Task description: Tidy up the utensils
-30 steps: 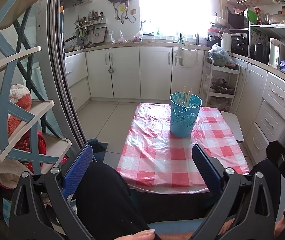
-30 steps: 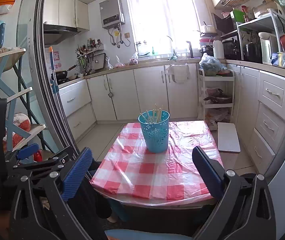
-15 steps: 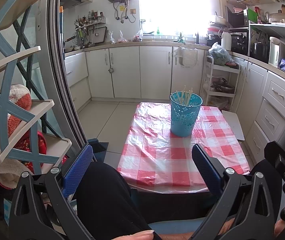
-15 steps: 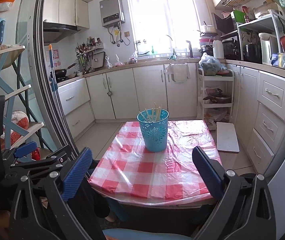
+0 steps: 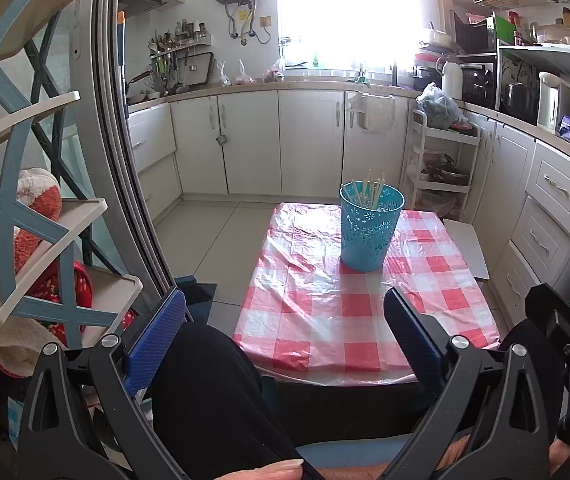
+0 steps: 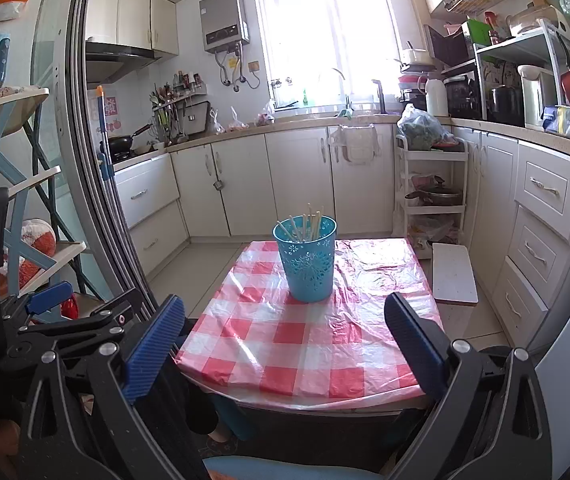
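Low table (image 5: 365, 376) under red-checked plastic cloth (image 5: 349, 308); blue perforated cup (image 5: 369, 232) stands upright on it.

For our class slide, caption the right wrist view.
Open right hand-held gripper faces a perforated turquoise plastic cup of pale chopsticks on a red-checked tablecloth.

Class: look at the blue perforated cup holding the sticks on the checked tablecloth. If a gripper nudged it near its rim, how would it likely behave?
The blue cup stands tall and narrows toward its base, so a push near the rim would probably tip it. Its perforated plastic wall suggests it is light. The tablecloth looks glossy, so a low push might slide it instead. The sticks lean loosely and would likely shift.
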`<state>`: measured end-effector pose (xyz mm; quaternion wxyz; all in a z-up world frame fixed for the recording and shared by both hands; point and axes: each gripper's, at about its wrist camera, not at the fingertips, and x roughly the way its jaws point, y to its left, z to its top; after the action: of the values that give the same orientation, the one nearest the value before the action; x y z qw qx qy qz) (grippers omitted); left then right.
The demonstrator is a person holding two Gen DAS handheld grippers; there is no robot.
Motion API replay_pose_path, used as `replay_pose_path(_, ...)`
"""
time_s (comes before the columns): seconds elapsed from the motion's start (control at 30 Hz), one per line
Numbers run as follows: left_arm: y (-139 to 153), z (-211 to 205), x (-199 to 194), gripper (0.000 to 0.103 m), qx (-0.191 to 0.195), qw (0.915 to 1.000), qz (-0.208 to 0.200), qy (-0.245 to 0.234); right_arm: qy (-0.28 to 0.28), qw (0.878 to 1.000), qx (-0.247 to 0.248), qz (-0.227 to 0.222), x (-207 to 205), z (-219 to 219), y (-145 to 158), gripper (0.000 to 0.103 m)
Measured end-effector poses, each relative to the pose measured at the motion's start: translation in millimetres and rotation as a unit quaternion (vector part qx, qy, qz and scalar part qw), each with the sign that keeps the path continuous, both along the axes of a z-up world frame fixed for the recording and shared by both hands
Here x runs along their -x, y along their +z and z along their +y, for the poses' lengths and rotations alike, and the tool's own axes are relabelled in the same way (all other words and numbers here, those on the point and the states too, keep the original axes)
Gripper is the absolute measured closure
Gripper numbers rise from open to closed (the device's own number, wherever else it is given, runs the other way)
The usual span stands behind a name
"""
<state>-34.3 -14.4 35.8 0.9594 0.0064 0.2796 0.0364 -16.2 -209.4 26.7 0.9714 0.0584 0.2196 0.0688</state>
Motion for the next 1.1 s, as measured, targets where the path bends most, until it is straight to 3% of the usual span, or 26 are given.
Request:
replay_pose_path(0.7,-11.8,1.8,-11.5,0.007,0.001,0.9997,0.024,-0.008,0.001,1.000,0.006,0.021,-13.9,-0.5,-10.8,0.007)
replay_pose_path(1.03,-28.4,0.0,-47.2,0.007,0.018,0.9982,0.041,-0.039,-0.008,0.999,0.001,0.054,-43.4,-7.0,-29.7,0.007)
replay_pose_path(1.1,-35.3,-0.5,-65.5,0.007,0.002,0.9987,0.045,-0.025,-0.014,0.998,0.004,0.063,-55.8,-9.9,-35.5,0.007)
